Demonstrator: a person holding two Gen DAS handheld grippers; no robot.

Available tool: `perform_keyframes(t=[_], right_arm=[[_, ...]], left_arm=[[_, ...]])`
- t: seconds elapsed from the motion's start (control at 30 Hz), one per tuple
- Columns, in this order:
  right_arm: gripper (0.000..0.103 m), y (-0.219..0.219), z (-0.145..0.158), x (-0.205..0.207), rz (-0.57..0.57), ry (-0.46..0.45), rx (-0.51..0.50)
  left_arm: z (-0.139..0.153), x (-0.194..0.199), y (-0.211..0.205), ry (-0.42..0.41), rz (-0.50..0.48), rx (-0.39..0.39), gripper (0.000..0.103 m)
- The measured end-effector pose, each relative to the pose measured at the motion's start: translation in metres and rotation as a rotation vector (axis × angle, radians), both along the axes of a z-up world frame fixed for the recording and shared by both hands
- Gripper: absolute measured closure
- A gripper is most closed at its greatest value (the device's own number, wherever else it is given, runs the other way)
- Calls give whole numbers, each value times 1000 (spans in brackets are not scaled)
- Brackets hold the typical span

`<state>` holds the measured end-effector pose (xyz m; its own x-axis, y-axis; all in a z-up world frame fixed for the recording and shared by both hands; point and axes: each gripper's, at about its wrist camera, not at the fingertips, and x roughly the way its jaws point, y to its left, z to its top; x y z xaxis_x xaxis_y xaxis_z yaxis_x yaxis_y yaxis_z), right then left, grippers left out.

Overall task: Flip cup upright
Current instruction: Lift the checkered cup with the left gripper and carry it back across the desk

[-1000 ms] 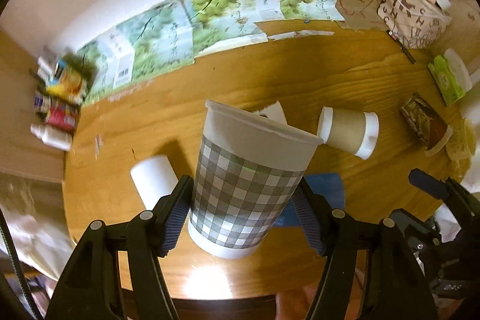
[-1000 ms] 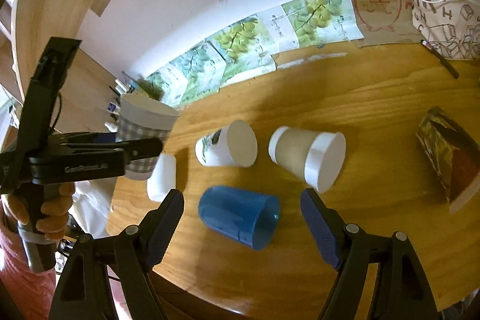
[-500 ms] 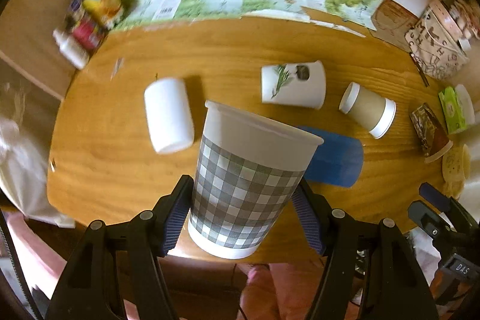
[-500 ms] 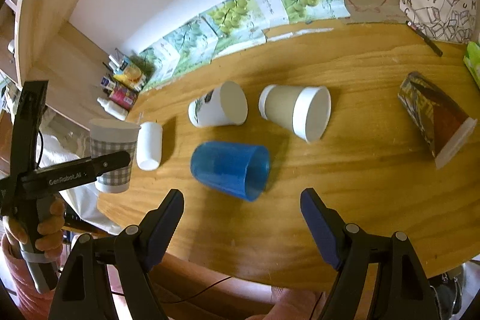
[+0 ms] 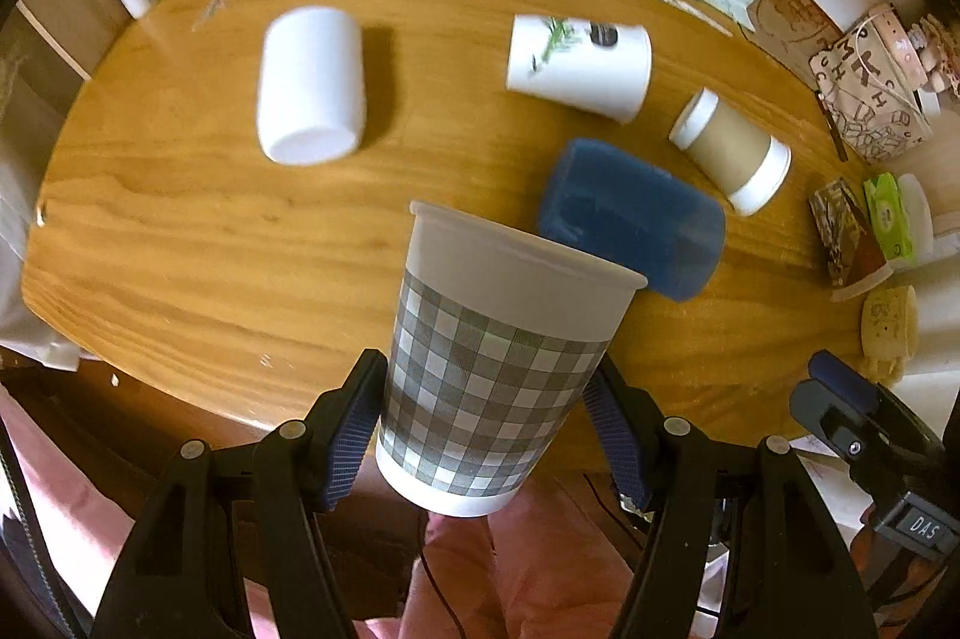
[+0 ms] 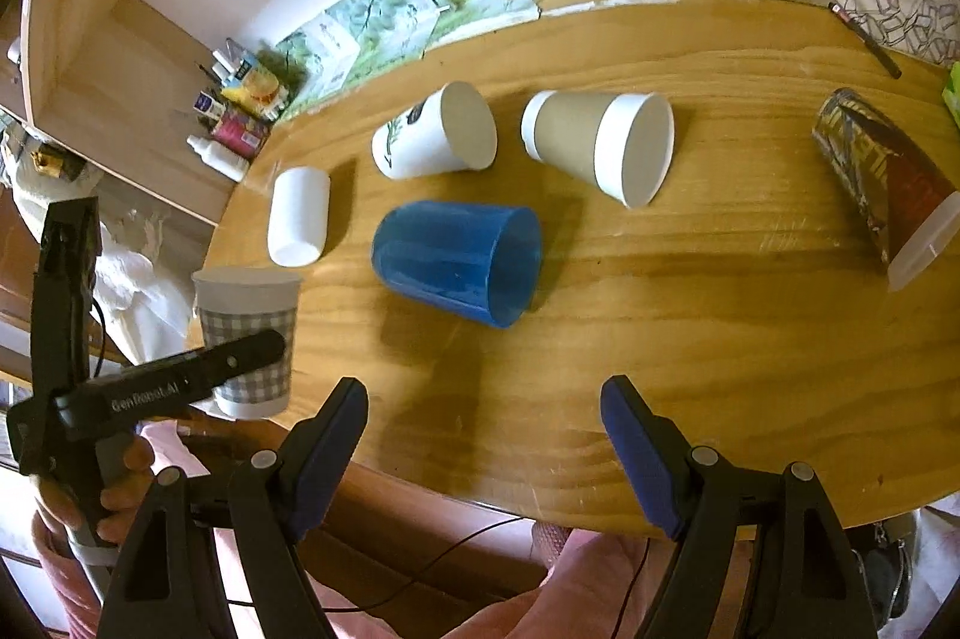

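Observation:
My left gripper (image 5: 486, 429) is shut on a grey checked paper cup (image 5: 492, 369), held upright with its rim up, over the table's near left edge; the cup shows in the right wrist view (image 6: 249, 333) too. My right gripper (image 6: 483, 447) is open and empty above the table's near edge. A blue plastic cup (image 6: 456, 261) lies on its side just beyond it, apart from the fingers. A plain white cup (image 6: 298, 216), a white printed cup (image 6: 432, 141) and a tan cup (image 6: 600, 147) also lie on their sides.
The round wooden table (image 6: 690, 339) has a foil-patterned cup (image 6: 882, 183) lying at the right. Bottles and cartons (image 6: 240, 111) stand at the back left by a wooden shelf. A patterned bag (image 5: 870, 99) and snack packs (image 5: 888, 219) sit at the far right.
My left gripper has drawn back toward the table's near edge with the checked cup. My right gripper has pulled back and up from the blue cup, still open.

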<state>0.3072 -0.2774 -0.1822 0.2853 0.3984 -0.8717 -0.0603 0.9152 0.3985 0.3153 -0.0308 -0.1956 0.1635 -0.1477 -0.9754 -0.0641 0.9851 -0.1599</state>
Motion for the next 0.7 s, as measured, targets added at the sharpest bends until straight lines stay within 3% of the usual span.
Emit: perform_keyframes(t=[0.7], right_arm=[[22, 3, -30, 8, -1, 86, -7]], left_arm=[[-45, 0, -37, 124, -15, -80, 33]])
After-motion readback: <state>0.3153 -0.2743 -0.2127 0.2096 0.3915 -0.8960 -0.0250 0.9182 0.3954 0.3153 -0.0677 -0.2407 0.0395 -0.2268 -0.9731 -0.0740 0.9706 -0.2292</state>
